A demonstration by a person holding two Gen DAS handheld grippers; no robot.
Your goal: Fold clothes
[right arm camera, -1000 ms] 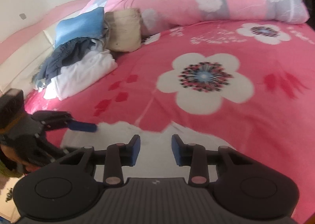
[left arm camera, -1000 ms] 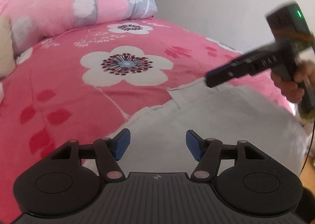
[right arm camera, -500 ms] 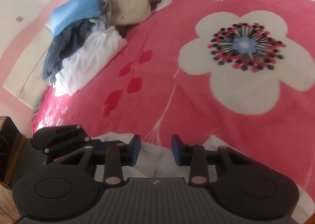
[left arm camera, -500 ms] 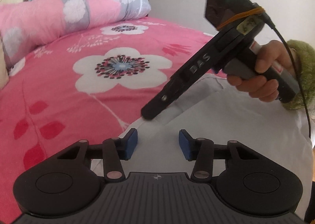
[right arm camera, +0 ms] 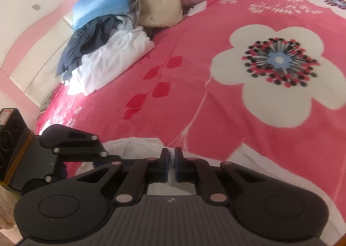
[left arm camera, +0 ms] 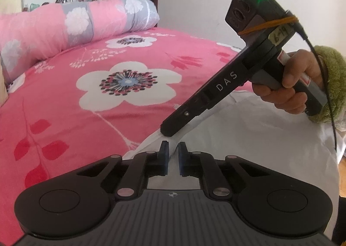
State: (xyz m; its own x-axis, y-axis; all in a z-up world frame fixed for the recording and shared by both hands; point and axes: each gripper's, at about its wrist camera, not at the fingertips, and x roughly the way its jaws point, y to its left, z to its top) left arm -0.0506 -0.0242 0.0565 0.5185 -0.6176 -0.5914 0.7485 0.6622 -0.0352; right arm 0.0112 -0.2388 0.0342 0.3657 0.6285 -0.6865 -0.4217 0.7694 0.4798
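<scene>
A white garment (left arm camera: 248, 137) lies on the near part of a pink flowered bed; it also shows in the right wrist view (right arm camera: 255, 159). My left gripper (left arm camera: 173, 148) is shut on a raised ridge of this white cloth at its far edge. My right gripper (right arm camera: 170, 155) is shut on the same edge of the cloth, a little beyond the left one. In the left wrist view the right gripper (left arm camera: 170, 129) comes down from the right, held by a hand, its tips pressed into the cloth. In the right wrist view the left gripper (right arm camera: 71, 144) shows at lower left.
The pink bedspread (left arm camera: 86, 103) with big white flowers stretches ahead. A long pink and grey bolster (left arm camera: 75, 21) lies at the far end. A pile of blue, dark and white clothes (right arm camera: 101, 44) and a beige bundle (right arm camera: 160, 5) sit at the bed's left edge.
Both grippers have closed from open onto the far edge of the white garment. The right gripper moved in from the right to just ahead of the left one.
</scene>
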